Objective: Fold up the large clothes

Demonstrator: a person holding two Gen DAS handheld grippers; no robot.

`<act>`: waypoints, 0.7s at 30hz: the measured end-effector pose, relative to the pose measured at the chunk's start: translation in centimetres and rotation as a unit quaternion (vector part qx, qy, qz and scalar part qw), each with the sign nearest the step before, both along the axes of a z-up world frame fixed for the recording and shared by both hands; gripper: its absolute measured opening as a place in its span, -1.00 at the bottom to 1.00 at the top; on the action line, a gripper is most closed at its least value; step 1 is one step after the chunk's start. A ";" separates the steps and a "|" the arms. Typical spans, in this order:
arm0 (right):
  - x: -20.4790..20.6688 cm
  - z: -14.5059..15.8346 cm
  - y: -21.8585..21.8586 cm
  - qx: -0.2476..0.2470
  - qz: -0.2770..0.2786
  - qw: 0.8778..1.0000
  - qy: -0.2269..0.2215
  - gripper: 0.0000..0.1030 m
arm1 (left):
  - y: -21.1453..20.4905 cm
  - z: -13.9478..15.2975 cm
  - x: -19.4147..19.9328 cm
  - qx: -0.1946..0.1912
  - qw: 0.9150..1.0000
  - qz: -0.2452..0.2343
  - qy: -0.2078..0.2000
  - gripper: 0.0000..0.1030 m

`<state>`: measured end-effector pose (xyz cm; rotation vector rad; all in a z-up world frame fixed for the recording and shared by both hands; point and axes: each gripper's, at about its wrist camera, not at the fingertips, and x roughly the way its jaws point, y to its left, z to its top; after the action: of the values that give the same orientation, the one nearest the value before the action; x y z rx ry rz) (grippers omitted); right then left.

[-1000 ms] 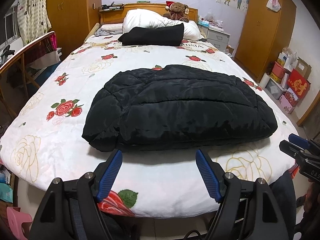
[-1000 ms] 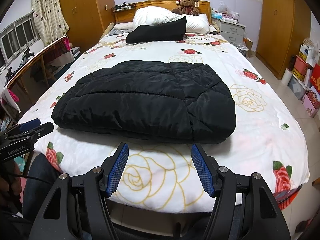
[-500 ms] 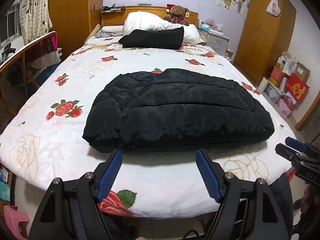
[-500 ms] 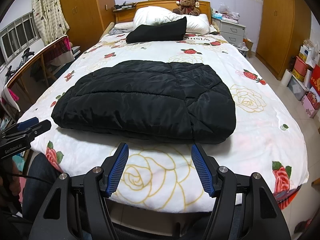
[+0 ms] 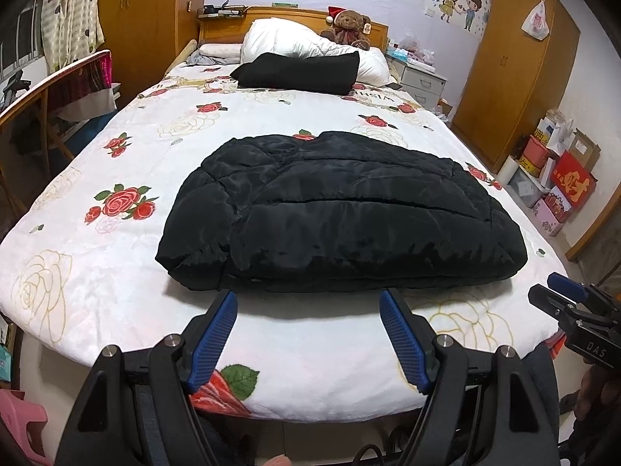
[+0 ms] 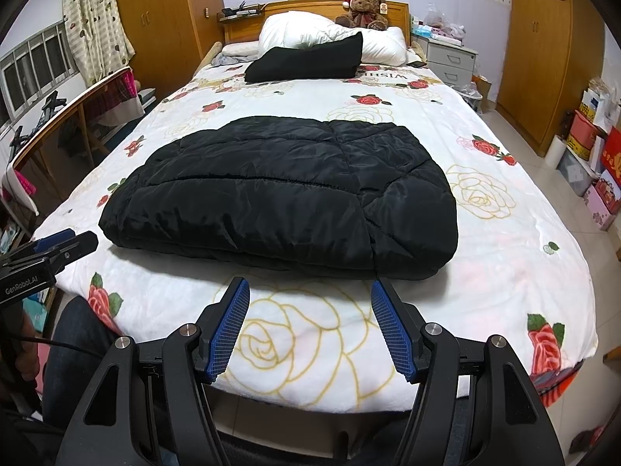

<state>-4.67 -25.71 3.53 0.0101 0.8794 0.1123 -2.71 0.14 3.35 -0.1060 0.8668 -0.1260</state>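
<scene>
A black quilted puffer jacket (image 5: 341, 213) lies folded into a thick flat bundle on the rose-print bed cover (image 5: 97, 264); it also shows in the right wrist view (image 6: 287, 194). My left gripper (image 5: 308, 299) is open and empty, just short of the jacket's near edge above the foot of the bed. My right gripper (image 6: 308, 287) is open and empty, also just short of the near edge. The right gripper shows at the right edge of the left wrist view (image 5: 559, 295), and the left gripper at the left edge of the right wrist view (image 6: 66, 244).
A folded black garment (image 5: 302, 72) leans on white pillows (image 5: 287, 40) at the headboard, with a teddy bear (image 5: 351, 25). A wooden rail (image 5: 54, 77) runs along the left side. A wardrobe (image 5: 516, 77), a nightstand (image 5: 421, 81) and boxes (image 5: 559, 178) stand at the right.
Both grippers stay open at the foot of the bed. The left wrist view has shifted slightly; the jacket has not moved.
</scene>
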 end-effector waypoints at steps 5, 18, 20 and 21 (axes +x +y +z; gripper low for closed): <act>0.0 0.0 -0.1 0.000 0.000 1.000 0.000 0.27 | 0.0 -0.1 0.1 -0.006 1.000 0.000 0.002 0.51; -0.1 0.0 -0.2 -0.001 0.000 1.000 0.000 0.27 | -0.2 0.1 0.0 0.000 1.000 0.000 0.000 0.51; 0.0 0.0 -0.2 -0.001 0.000 1.000 0.000 0.27 | -0.3 0.0 0.0 -0.003 1.000 -0.003 0.002 0.51; 0.0 0.0 -0.2 -0.001 0.000 1.000 0.001 0.27 | -0.3 0.0 0.0 -0.006 1.000 -0.004 0.003 0.51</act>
<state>-4.67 -25.94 3.52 0.0076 0.8814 0.1115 -2.69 -0.18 3.33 -0.1139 0.8718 -0.1389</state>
